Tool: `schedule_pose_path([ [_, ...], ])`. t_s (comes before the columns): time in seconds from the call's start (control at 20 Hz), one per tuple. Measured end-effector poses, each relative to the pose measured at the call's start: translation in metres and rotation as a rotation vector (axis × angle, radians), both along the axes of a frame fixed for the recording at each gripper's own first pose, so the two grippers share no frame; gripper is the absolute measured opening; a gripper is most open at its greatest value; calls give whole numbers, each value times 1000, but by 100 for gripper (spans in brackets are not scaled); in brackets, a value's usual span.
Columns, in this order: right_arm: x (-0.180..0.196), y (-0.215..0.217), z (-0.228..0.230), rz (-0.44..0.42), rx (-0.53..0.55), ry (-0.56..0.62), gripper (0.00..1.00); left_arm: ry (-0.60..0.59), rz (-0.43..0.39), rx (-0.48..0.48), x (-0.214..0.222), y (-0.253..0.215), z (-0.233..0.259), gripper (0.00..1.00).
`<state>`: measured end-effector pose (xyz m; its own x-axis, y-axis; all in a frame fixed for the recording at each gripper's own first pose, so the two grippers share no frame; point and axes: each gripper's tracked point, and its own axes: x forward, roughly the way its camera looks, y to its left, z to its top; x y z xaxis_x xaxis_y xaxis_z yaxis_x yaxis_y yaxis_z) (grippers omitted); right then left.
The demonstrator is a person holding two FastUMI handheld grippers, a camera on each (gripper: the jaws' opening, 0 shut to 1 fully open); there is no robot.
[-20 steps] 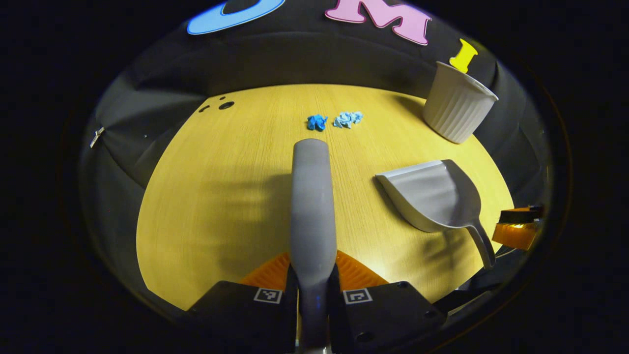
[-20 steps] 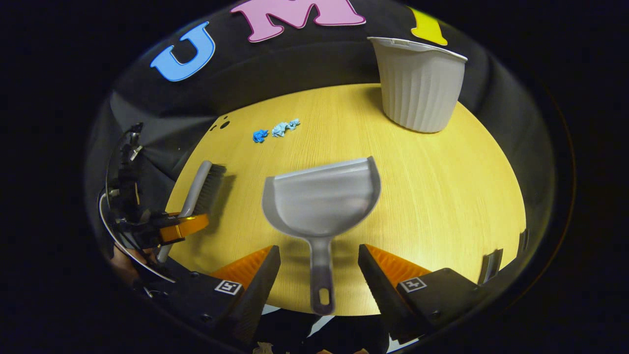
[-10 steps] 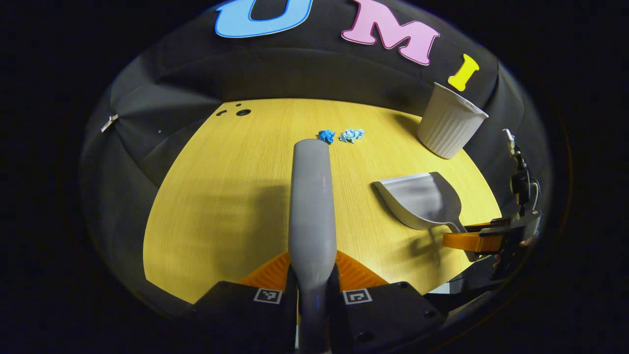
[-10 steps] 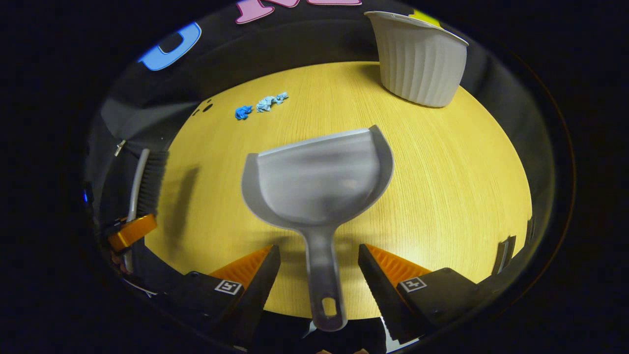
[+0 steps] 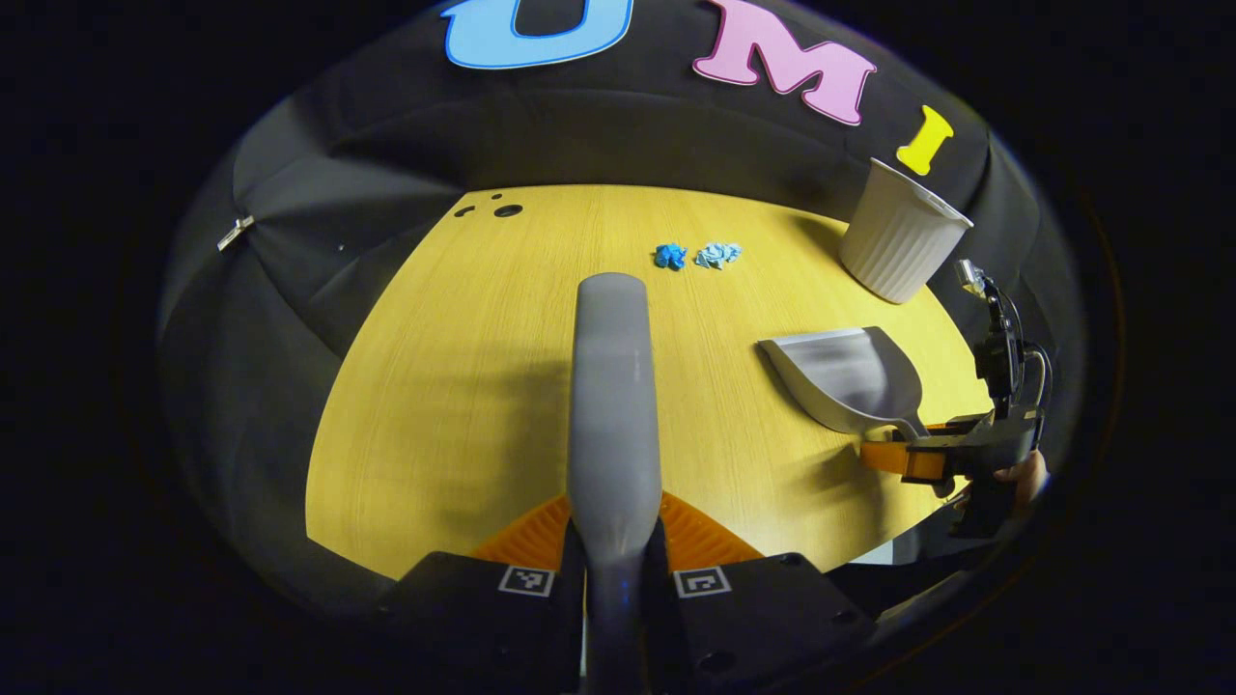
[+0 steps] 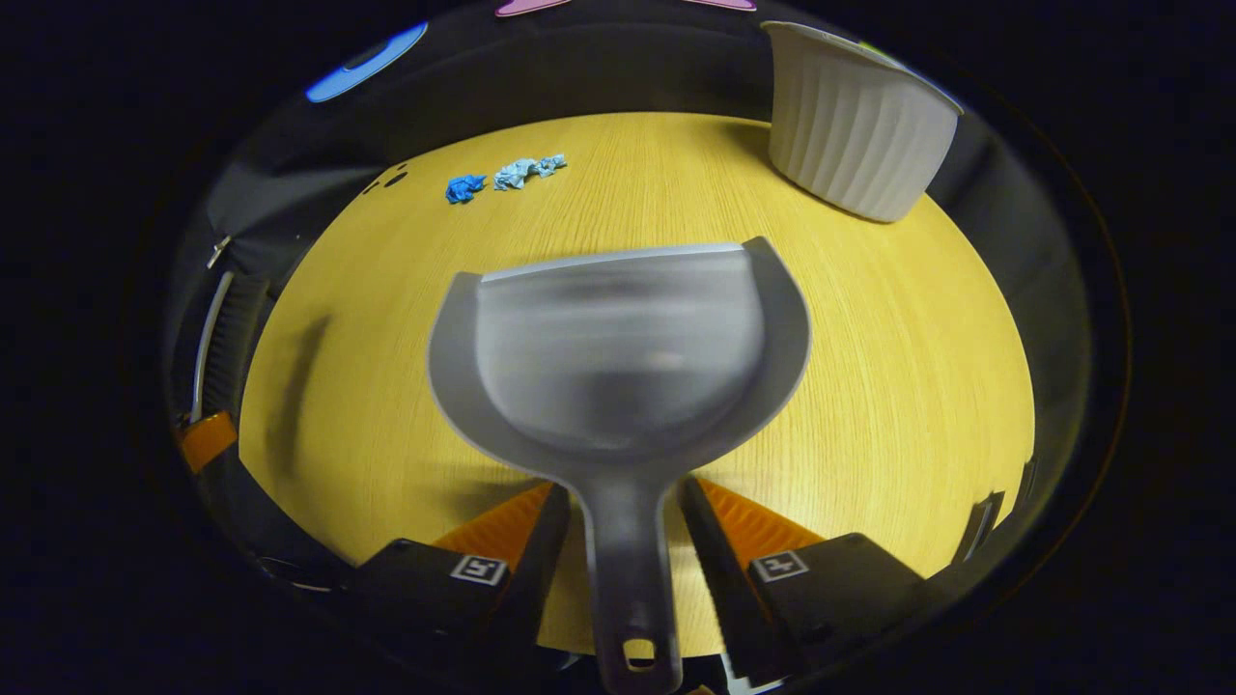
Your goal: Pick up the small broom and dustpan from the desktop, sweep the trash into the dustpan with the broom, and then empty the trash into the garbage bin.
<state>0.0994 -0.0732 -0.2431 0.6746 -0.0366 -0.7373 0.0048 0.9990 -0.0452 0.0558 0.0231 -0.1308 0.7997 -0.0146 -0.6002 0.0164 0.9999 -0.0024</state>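
In the left gripper view my left gripper (image 5: 614, 529) is shut on the grey handle of the small broom (image 5: 612, 386), which points out over the wooden desktop (image 5: 454, 386). Its dark bristles (image 6: 232, 338) show at the left edge of the right gripper view. The grey dustpan (image 6: 618, 347) lies just ahead of my right gripper (image 6: 623, 541), whose fingers close on its handle from both sides. The left gripper view has this dustpan (image 5: 850, 381) and the right gripper (image 5: 917, 456) at the right. Two crumpled paper scraps, dark blue (image 5: 670, 256) and light blue (image 5: 718, 254), lie at the far side.
A white ribbed garbage bin (image 6: 855, 135) stands at the far right corner of the desktop, beyond the dustpan. Small dark holes (image 5: 502, 209) mark the far left corner. A hand (image 5: 1024, 475) holds the right gripper past the desk's right edge.
The right gripper slid forward along the dustpan handle and its fingers closed from wide apart onto it. The left gripper, with the broom, drew back and rose a little.
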Motion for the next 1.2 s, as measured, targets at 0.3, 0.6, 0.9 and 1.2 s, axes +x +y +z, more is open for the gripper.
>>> schedule_pose_path([
  [0.3, 5, 1, 3, 70, -12, -19, 41, 5, 14, -13, 18, -7, 7, 30],
  [0.6, 10, -2, 9, 114, -17, -53, 39, 4, 30, -6, 53, -4, 9, 30],
  [0.9, 10, -18, 37, 158, -51, -94, 39, -11, -24, 100, 128, 15, 23, 30],
  [1.2, 13, -26, 54, 211, -78, -103, 39, 12, -69, 213, 219, 18, 24, 30],
])
